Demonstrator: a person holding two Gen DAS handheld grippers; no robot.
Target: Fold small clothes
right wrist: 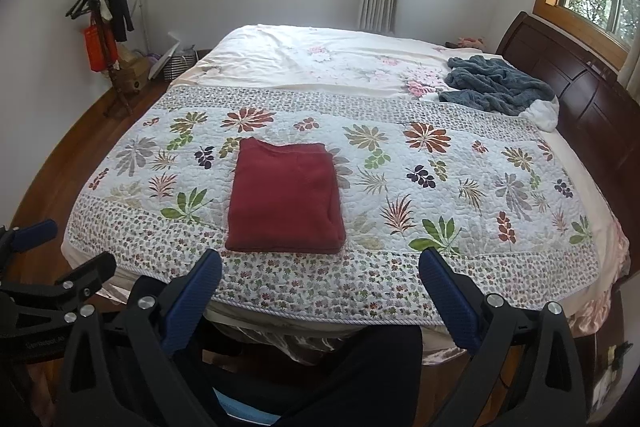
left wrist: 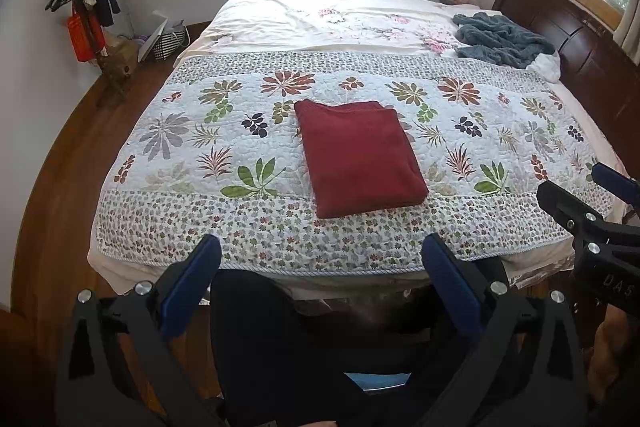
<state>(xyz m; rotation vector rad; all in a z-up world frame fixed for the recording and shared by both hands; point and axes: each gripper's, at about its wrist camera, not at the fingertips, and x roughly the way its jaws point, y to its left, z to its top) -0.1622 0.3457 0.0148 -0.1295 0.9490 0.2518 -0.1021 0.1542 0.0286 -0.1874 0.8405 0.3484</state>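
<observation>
A dark red garment (left wrist: 360, 157) (right wrist: 286, 201) lies folded into a neat rectangle on the floral quilt (left wrist: 460, 131) (right wrist: 460, 187), close to the bed's near edge. My left gripper (left wrist: 320, 259) is held back from the bed, open, with nothing between its blue pads (left wrist: 192, 287). My right gripper (right wrist: 320, 267) also hovers in front of the bed edge, open and empty. Each gripper shows at the side of the other's view: the right one (left wrist: 592, 203) and the left one (right wrist: 52, 259).
A grey-blue blanket (left wrist: 500, 39) (right wrist: 492, 85) is bunched near the dark wooden headboard (left wrist: 580, 39) at the right. A coat stand (left wrist: 86, 7) with hanging items and a basket stands by the left wall. A person's dark trouser legs (left wrist: 304, 327) fill the bottom of both views.
</observation>
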